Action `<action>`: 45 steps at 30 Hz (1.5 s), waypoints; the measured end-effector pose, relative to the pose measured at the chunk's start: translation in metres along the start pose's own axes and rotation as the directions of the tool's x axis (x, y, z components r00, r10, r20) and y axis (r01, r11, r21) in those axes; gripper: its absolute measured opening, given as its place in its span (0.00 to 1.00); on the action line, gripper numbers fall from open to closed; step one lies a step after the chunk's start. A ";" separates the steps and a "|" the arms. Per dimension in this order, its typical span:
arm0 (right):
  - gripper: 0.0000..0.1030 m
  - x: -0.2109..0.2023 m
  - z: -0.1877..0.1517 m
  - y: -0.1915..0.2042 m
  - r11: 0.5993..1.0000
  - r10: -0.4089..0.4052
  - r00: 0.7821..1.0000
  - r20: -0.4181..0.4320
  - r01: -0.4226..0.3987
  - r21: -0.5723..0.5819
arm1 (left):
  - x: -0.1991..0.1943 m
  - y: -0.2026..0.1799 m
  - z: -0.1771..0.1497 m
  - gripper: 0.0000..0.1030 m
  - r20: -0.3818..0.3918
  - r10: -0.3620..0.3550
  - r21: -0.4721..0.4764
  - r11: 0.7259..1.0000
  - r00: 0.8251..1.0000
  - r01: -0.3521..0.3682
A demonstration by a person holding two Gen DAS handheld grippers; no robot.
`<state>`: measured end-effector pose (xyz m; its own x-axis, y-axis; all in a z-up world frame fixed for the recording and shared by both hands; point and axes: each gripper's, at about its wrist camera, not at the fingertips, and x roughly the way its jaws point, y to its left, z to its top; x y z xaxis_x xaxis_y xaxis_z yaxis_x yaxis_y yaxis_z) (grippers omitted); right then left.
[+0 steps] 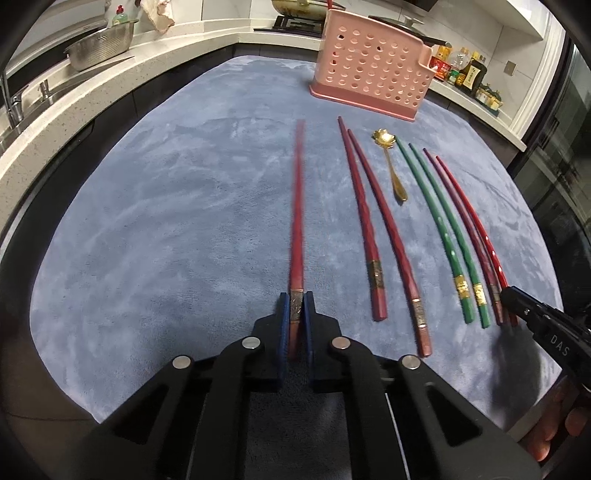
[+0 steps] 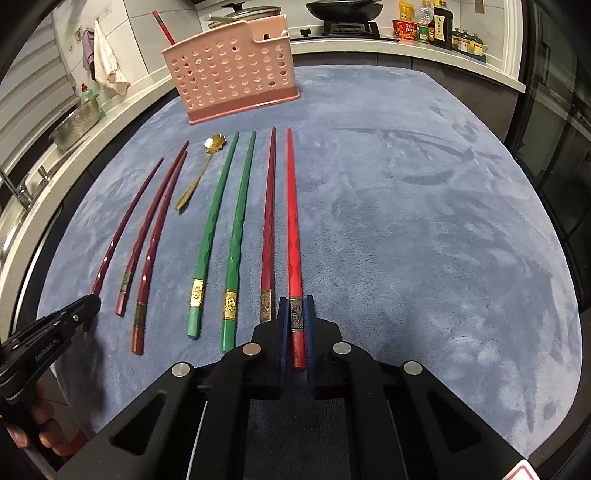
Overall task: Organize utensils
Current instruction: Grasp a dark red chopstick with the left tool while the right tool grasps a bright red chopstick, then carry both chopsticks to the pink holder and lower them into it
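Chopsticks lie in a row on a blue-grey cloth [image 1: 166, 206]. My left gripper [image 1: 295, 299] is shut on the butt end of a dark red chopstick [image 1: 297, 206], which looks blurred. My right gripper [image 2: 295, 302] is shut on the butt end of a bright red chopstick [image 2: 293, 221]. Between them lie two dark red chopsticks [image 1: 373, 206], a gold spoon [image 1: 391, 162], two green chopsticks [image 2: 225, 218] and one maroon chopstick [image 2: 267, 221]. A pink perforated utensil holder [image 1: 369, 66] stands at the far side of the cloth; it also shows in the right wrist view [image 2: 229, 70].
A white counter [image 1: 92, 96] with a steel colander [image 1: 99, 48] and a sink tap runs along the left. A stove with pans and sauce bottles [image 2: 436, 22] are at the back. One red chopstick [image 2: 162, 26] stands in the holder.
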<state>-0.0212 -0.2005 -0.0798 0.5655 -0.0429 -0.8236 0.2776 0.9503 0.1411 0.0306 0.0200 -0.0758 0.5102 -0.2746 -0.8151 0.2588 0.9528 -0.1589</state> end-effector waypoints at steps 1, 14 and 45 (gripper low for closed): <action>0.07 -0.004 0.001 0.000 1.000 0.002 1.000 0.004 -0.002 0.000 | -0.002 0.000 0.000 0.06 0.001 -0.005 0.000 1.000 1.000 0.005; 0.07 -0.071 0.034 -0.002 0.999 0.030 0.990 0.136 -0.033 0.021 | -0.069 -0.010 0.041 0.06 0.126 -0.044 0.007 0.999 0.991 0.043; 0.07 -0.172 0.272 -0.008 0.971 0.206 0.855 0.475 -0.237 0.006 | -0.161 -0.055 0.295 0.07 0.516 -0.143 0.096 0.989 0.844 0.110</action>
<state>0.0908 -0.2843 0.2099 0.9100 0.0121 -0.4144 0.1405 0.9314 0.3358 0.1760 -0.0270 0.2284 0.8170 -0.4356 -0.3778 0.3904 0.9001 -0.1935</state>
